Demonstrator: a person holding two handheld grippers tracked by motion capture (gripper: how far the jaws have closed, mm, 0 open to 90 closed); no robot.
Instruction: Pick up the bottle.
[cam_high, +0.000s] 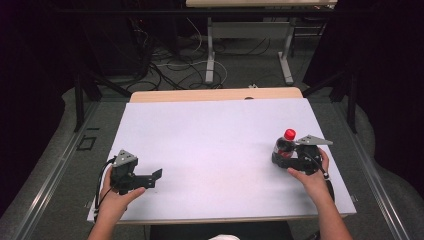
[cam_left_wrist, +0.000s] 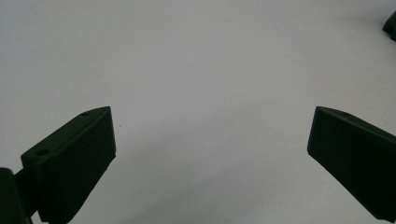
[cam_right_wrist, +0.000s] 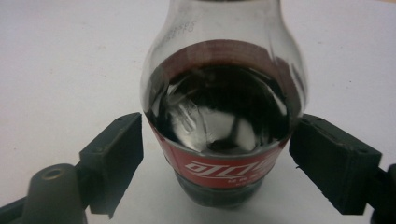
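Setting: white-topped desk (cam_high: 210, 150) in a dark room; cables on the floor beyond, a second table behind.

Item: one small cola bottle (cam_high: 285, 146), red cap, upright near the desk's right edge. Clear plastic, bulbous shoulder, red label band, dark liquid up to the shoulder. Judged moderately heavy for its size, fairly stiff while capped, smooth and likely slippery on the curved shoulder. Best hold: the straighter labelled waist, below the bulge.

Right claw (cam_right_wrist: 215, 154): jaws open, flanking the bottle at label height, one jaw each side, close to the wall; whether they touch it cannot be told. No firm grip evident.

Left claw (cam_left_wrist: 210, 158): jaws wide apart, holding nothing, over bare desk at near left, well apart from the bottle.
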